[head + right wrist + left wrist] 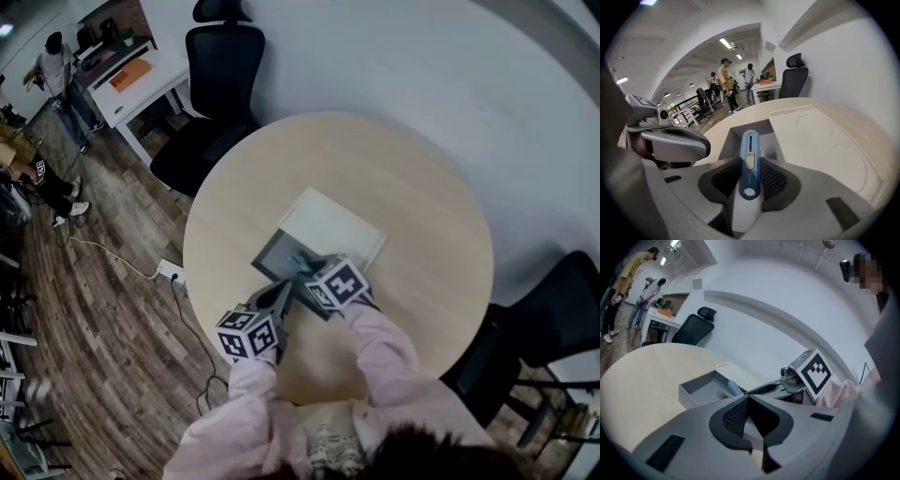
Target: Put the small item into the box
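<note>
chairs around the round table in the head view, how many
2: one black chair at the far-left edge of the table, a second black chair at its right edge. More may be hidden outside the frame or behind the person.

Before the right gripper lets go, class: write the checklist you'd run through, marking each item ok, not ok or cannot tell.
1. Grip: blue slider tool clamped in the right gripper: ok.
2. Access: grey box open, lid lying beside it: ok.
3. Aim: tool's tip over the box opening: ok.
4. Clearance: left gripper shut, empty, off the drop path: ok.
5. Steadying: left gripper touching the box: cannot tell.
</note>
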### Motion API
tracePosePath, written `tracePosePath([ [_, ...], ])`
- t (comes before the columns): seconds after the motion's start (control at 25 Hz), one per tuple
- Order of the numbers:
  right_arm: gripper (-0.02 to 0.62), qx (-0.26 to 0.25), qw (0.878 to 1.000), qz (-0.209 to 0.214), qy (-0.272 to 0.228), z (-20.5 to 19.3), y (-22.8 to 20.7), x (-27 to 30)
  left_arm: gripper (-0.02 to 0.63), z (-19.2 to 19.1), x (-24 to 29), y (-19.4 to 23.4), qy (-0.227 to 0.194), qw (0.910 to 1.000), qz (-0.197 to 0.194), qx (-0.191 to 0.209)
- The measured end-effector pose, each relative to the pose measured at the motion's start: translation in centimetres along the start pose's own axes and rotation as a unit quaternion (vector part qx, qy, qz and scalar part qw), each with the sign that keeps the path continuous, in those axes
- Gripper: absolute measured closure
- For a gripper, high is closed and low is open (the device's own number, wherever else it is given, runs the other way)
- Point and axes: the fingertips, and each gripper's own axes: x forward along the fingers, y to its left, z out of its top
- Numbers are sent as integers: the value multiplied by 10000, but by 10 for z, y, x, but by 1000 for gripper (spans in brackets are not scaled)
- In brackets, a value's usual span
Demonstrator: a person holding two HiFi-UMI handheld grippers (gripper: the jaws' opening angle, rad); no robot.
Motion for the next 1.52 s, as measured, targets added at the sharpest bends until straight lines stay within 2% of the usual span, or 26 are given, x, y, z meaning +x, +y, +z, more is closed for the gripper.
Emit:
tracePosePath([
  [0.64, 466, -183, 9980, 109, 592, -8, 9, 26, 597, -3, 2, 6, 29, 9999, -20, -122],
  [0.92, 466, 73, 9931, 230, 1148, -26, 21, 29, 597, -7, 0, 7, 88, 9998, -23, -161],
  [1.16, 465, 137, 9931, 396, 1094, -23, 28, 36, 597, -8, -1, 9, 102, 9998, -11, -193],
  [1.36, 465, 12, 9901, -109, 1402, -32, 8, 32, 597, -10, -1, 11, 120, 9997, 12, -221],
  [1.52, 463, -61, 9922, -96, 1244, -26, 8, 36, 597, -10, 0, 11, 127, 9997, 20, -211],
])
